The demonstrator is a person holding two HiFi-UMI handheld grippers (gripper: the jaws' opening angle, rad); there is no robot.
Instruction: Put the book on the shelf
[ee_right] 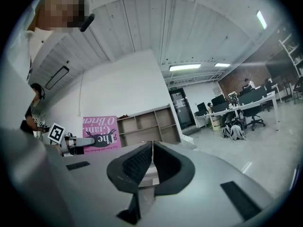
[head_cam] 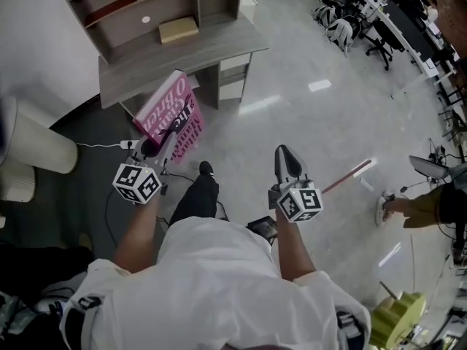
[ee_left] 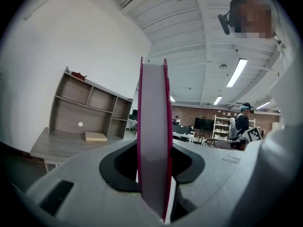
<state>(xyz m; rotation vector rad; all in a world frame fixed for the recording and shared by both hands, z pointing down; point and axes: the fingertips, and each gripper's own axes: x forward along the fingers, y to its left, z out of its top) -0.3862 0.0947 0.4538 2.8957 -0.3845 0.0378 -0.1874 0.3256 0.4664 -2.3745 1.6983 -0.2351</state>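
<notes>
Half done: left tongs (head_cam: 152, 149) clamp book (head_cam: 169, 115), unplaced; shelf (head_cam: 131, 20) at 12 o'clock, well apart; right tongs (head_cam: 287, 157) closed, empty.

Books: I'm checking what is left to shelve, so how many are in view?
1 for certain: the pink book, clamped in the left gripper in front of the desk. A flat tan object on the desk may be a second; I cannot tell.
</notes>
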